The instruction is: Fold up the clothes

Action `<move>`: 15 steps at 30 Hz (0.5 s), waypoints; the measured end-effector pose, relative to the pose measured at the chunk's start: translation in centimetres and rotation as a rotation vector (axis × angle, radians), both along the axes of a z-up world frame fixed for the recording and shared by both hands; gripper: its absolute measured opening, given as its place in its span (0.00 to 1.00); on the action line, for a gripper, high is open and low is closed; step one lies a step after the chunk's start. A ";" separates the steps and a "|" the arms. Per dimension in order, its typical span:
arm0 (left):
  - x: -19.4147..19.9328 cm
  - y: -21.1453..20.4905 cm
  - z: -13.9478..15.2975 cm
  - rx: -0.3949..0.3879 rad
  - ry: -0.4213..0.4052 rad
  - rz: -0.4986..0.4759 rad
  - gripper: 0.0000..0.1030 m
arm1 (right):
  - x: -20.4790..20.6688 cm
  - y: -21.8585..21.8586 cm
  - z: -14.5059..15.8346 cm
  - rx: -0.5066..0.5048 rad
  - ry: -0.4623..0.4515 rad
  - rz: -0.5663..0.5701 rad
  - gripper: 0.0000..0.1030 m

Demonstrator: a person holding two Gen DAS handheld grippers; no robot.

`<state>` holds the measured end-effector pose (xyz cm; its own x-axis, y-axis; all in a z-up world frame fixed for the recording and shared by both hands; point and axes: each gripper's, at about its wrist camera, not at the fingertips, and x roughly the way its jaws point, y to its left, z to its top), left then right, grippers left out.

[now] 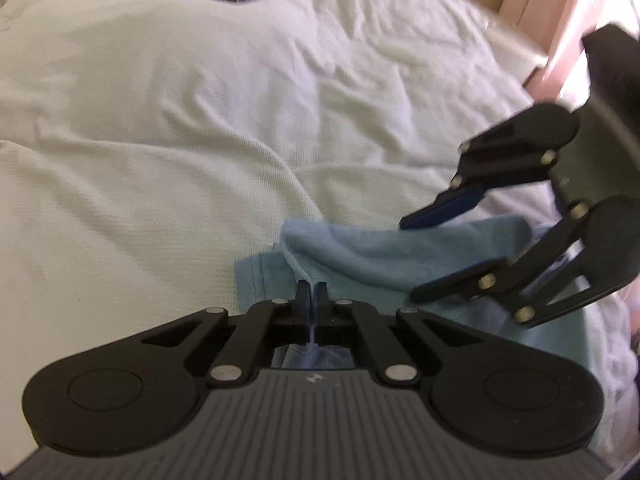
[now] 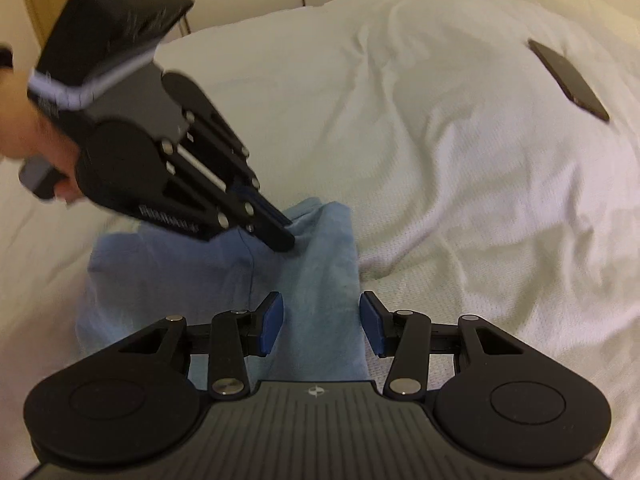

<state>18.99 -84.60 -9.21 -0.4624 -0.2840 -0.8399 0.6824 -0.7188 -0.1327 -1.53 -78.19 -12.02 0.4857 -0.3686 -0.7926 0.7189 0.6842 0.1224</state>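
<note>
Light blue garment (image 2: 320, 264) with darker blue stitching, on a white waffle-textured bedcover (image 2: 460, 184). Dark phone (image 2: 568, 80) far right. Black grippers, with blue pads (image 2: 272, 324) on the right gripper (image 2: 322, 322).

- Soft, even indoor light; the white bedspread (image 1: 160, 120) reads bright, slightly washed out toward the far right in the left wrist view.
- Warmer, yellower cast in the right wrist view.
- Shadows are faint and diffuse.
- Motion blur smears the other gripper in each view.
- Fisheye bending curves the edges; corners vignette dark.
</note>
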 end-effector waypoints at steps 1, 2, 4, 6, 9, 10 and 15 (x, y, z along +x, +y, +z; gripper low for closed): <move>0.4 0.2 0.4 -0.004 0.020 0.006 0.00 | 0.2 0.1 -0.1 -0.009 0.010 0.005 0.45; 0.8 0.3 0.8 -0.008 0.040 0.013 0.00 | 0.3 0.3 -0.2 -0.018 0.019 0.006 0.45; 1.4 0.3 1.2 -0.010 0.070 0.030 0.00 | 0.2 0.4 0.0 -0.024 0.027 0.008 0.45; 1.9 0.2 1.6 -0.010 0.097 0.047 0.00 | 0.4 0.5 -0.1 -0.028 0.030 0.016 0.43; 2.3 0.2 1.9 -0.016 0.113 0.055 0.00 | 0.1 -0.1 -0.2 0.043 -0.021 0.013 0.22; 2.4 0.2 2.0 -0.018 0.117 0.058 0.00 | -0.3 -0.6 -0.1 0.095 -0.070 0.006 0.10; 2.5 -0.2 1.5 0.002 0.126 0.079 0.00 | -3.5 -3.1 -0.9 0.389 -0.361 -0.088 0.07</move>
